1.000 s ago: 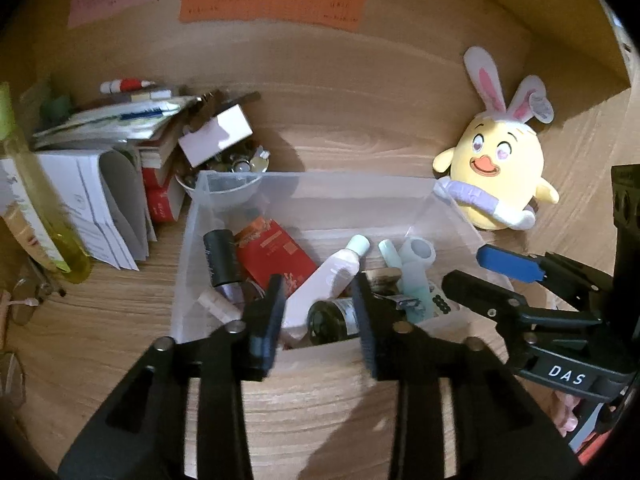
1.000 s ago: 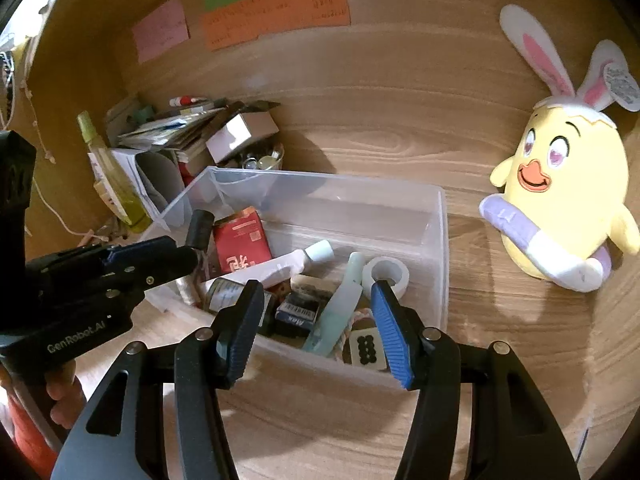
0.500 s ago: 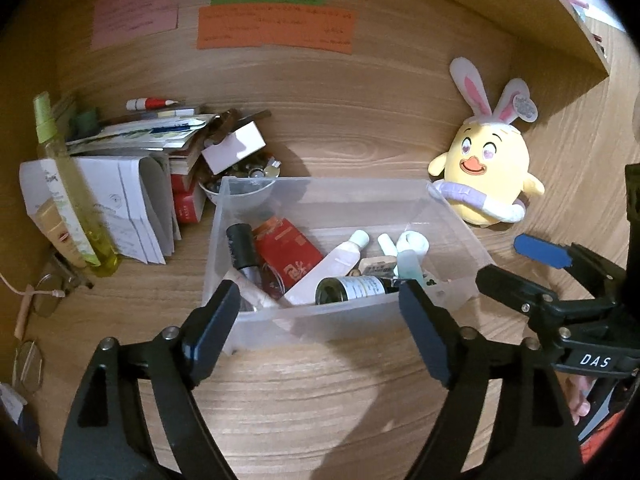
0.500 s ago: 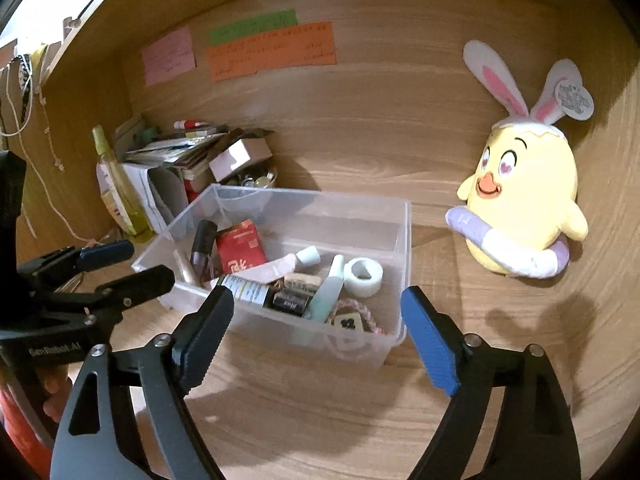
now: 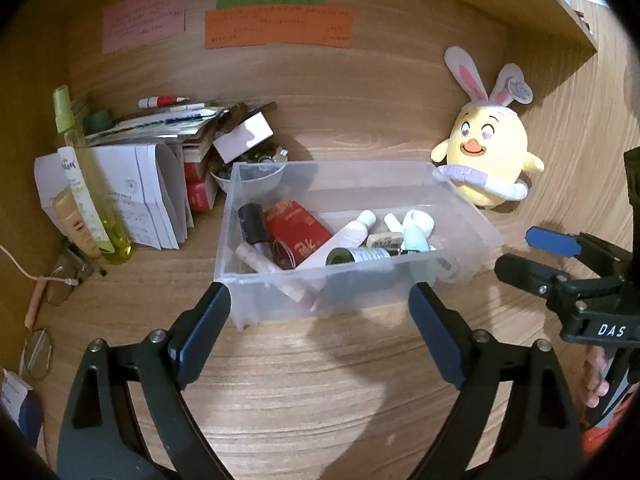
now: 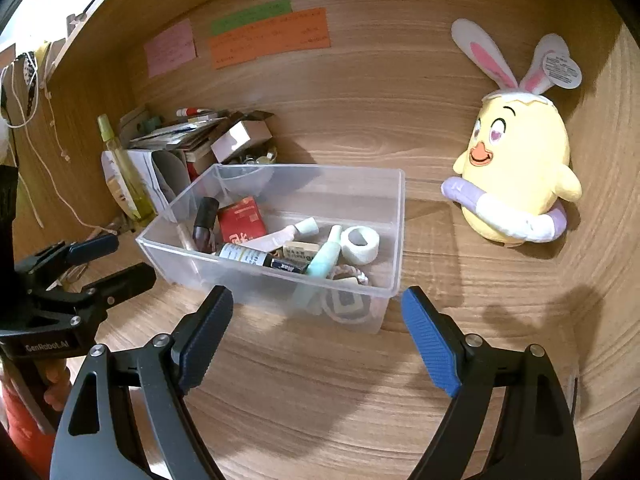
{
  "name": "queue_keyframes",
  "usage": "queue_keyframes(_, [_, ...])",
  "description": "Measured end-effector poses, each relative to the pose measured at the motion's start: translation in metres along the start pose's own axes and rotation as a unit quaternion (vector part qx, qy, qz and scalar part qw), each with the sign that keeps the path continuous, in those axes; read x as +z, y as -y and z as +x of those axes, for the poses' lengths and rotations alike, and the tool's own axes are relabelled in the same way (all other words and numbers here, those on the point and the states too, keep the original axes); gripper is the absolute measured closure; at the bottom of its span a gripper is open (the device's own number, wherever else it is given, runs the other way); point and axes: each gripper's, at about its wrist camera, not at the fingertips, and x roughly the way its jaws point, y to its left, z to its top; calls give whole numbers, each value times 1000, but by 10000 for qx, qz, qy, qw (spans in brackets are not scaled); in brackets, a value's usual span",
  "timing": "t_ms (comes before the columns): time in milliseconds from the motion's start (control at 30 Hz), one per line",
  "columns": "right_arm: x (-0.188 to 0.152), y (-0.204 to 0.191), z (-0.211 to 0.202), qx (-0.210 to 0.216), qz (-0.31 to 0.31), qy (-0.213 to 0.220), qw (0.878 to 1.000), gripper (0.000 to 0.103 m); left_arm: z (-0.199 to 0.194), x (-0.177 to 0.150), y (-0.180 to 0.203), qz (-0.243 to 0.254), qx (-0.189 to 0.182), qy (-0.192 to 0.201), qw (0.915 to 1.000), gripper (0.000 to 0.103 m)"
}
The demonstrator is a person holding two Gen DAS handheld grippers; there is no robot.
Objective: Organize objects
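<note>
A clear plastic bin point(image 5: 240, 208) point(image 6: 394, 232) stands on the wooden desk. It holds several small items: a red packet point(image 5: 298, 226) point(image 6: 242, 220), a dark bottle point(image 5: 362, 256) point(image 6: 244, 256), a white tape roll point(image 6: 360, 242), a mint tube point(image 6: 326, 260) and a black-capped tube point(image 5: 252, 222). My left gripper point(image 5: 320, 316) is open and empty, just in front of the bin. My right gripper point(image 6: 316, 324) is open and empty, in front of the bin's near right corner.
A yellow chick plush with bunny ears point(image 5: 486, 160) point(image 6: 516, 176) sits right of the bin. A pile of papers, books and boxes point(image 5: 160, 152) point(image 6: 192, 140) and a tall yellow spray bottle point(image 5: 86, 184) point(image 6: 124, 172) stand at the left. Sticky notes point(image 5: 276, 20) hang on the back wall.
Both grippers have opened wide and pulled back from the bin. A second ago both were nearly shut at the bin's front wall.
</note>
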Motion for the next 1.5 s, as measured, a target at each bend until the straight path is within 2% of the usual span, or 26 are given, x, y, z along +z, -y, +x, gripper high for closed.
queue_keyframes(1500, [-7, -11, -1, 79, -77, -62, 9999, 18, -3, -5, 3, -37, -63, 8, 10000, 11])
